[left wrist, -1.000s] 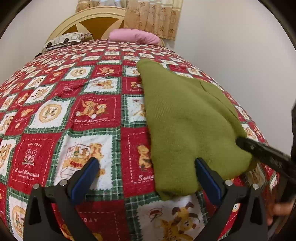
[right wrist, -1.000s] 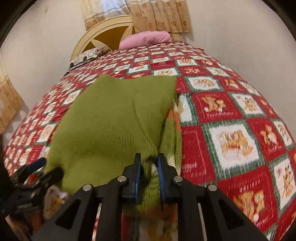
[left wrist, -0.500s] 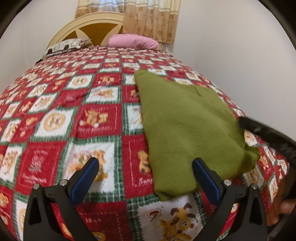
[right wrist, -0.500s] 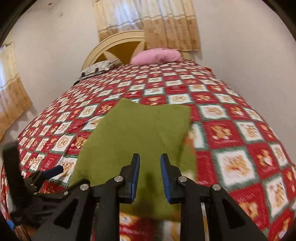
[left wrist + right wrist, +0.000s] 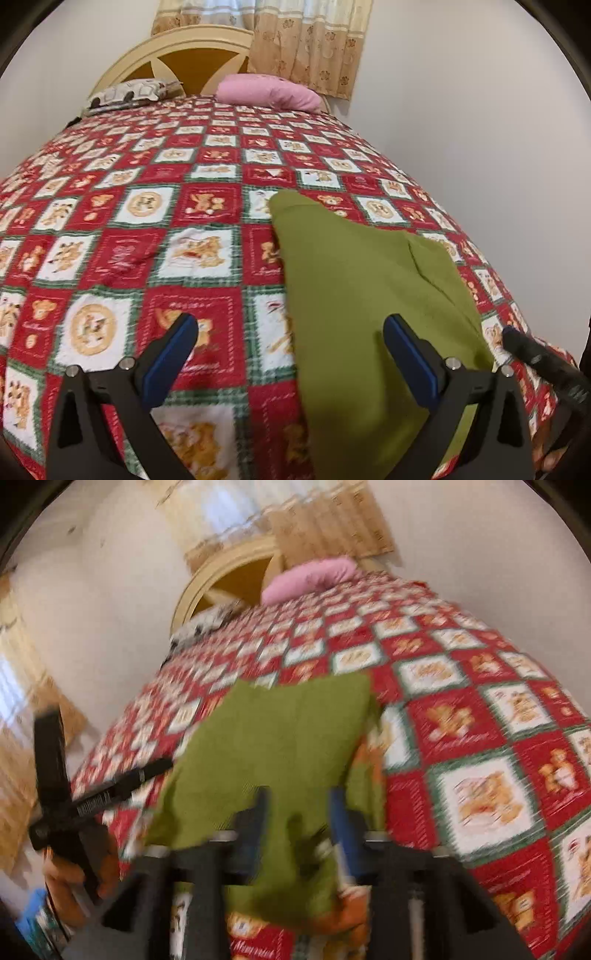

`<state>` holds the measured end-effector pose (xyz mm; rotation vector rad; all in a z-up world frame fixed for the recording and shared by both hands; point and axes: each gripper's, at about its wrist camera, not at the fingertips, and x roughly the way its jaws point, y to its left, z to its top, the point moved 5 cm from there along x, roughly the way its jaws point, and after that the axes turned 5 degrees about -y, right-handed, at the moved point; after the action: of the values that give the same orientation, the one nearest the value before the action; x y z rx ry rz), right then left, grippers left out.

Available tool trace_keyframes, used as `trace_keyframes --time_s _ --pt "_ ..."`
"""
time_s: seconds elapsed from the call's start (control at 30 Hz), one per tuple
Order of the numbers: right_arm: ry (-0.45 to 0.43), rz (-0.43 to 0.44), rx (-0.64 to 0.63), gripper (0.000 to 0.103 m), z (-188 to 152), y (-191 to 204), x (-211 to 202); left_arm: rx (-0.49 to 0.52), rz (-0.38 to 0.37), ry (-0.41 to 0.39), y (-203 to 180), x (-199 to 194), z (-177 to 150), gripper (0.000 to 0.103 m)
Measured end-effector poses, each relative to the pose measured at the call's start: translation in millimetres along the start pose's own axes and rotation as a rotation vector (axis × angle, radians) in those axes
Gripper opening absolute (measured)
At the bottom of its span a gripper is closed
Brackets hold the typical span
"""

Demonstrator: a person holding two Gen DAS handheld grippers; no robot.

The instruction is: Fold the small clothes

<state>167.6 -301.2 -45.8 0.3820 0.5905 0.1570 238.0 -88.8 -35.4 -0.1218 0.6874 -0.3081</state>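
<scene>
A bed covered by a red-and-green checked teddy-bear quilt (image 5: 207, 258) carries a folded olive-green knit garment (image 5: 362, 295), a pink pillow (image 5: 267, 92) and a patterned pillow (image 5: 127, 95) at the headboard.

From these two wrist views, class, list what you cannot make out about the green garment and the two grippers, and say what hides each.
- Green garment: near hem, left wrist view, runs off the bottom edge behind the left gripper.
- Right gripper: right wrist view, motion blur smears the fingers; cloth contact unclear.
- Garment's underside layers: hidden by the top fold, both views.
- Bedspread lettering: too small and blurred.
</scene>
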Motion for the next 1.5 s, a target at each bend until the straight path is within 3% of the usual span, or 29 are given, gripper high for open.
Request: trace_keyframes --time_s 0.03,0.17,0.33,0.43,0.67,0.83,0.97,1.33,1.5 --pt "-0.018 0.003 0.019 0.073 6 -5 0 -0.002 -0.011 0.003 -4 4 3 0.102" --pt "0.003 0.003 0.094 0.073 24 -28 25 0.026 -0.033 0.025 -26 18 11 0.102" --pt "0.065 -0.016 0.097 0.073 21 -38 63 0.074 0.045 0.150 -35 56 -9 0.092" --pt "0.134 0.015 0.089 0.073 3 -39 86 0.036 0.025 0.131 -30 57 -19 0.092" --pt "0.157 0.087 0.039 0.071 1 -28 91 0.000 -0.031 0.138 -27 61 -20 0.092" --pt "0.172 0.056 -0.002 0.071 -2 -22 96 0.006 -0.051 0.135 -31 63 -20 0.088" --pt "0.168 0.053 -0.031 0.060 -4 -18 94 0.040 -0.059 0.121 -38 62 -19 0.077" --pt "0.127 0.000 -0.113 0.048 -5 -6 91 0.045 -0.068 0.097 -41 61 -18 0.059" --pt "0.104 -0.094 -0.218 0.039 -3 10 86 0.059 -0.035 0.093 -45 56 -17 0.050"
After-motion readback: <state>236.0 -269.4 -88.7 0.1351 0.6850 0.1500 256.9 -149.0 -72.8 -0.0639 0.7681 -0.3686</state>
